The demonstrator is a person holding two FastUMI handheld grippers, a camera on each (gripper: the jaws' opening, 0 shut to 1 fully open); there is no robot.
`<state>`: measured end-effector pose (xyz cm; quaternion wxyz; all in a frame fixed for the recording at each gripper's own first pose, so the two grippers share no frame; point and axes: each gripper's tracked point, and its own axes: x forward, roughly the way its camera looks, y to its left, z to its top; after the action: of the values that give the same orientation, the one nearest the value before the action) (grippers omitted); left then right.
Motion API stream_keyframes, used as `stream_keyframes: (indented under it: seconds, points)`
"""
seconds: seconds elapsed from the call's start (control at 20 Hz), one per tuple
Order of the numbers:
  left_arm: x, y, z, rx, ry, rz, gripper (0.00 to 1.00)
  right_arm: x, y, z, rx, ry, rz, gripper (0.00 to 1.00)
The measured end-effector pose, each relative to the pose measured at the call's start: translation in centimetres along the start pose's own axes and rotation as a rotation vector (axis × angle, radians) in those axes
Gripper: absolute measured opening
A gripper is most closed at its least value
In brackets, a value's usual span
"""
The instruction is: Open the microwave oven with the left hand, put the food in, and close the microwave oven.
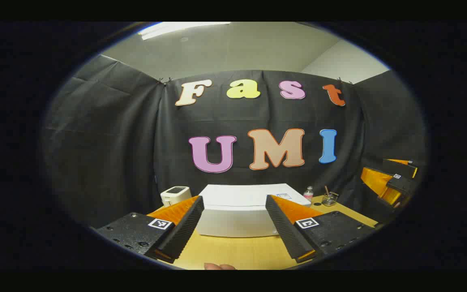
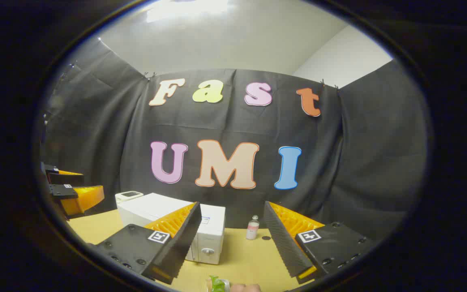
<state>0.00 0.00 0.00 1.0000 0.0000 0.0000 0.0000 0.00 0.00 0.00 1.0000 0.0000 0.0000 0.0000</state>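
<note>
The white microwave [image 1: 237,213] stands on the wooden table [image 1: 237,253], straight ahead of my left gripper [image 1: 234,200], and its door looks closed. That gripper hovers short of it, open, with nothing between its fingers. In the right gripper view the microwave [image 2: 213,227] sits left of centre, showing a knob on its front. My right gripper [image 2: 232,207] is open too and holds nothing. The food [image 2: 217,284], a green and pale item, lies at the table's near edge below the right gripper. A pinkish bit [image 1: 219,266] peeks in at the bottom of the left gripper view.
A small white device [image 1: 175,194] stands left of the microwave. To its right are a small bottle [image 1: 308,193] and a glass jar with a stick [image 1: 329,198]. The right gripper [image 1: 391,182] shows at the far right, the left gripper [image 2: 73,192] at the far left.
</note>
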Motion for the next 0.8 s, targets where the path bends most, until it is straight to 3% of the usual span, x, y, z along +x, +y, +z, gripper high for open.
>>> stream_keyframes:
  seconds: [0.8]
  points:
    - [0.5,-0.9,-0.7,0.025,0.013,-0.004,0.95,1.0,-0.9,0.0,0.025,-0.011,-0.01,0.96]
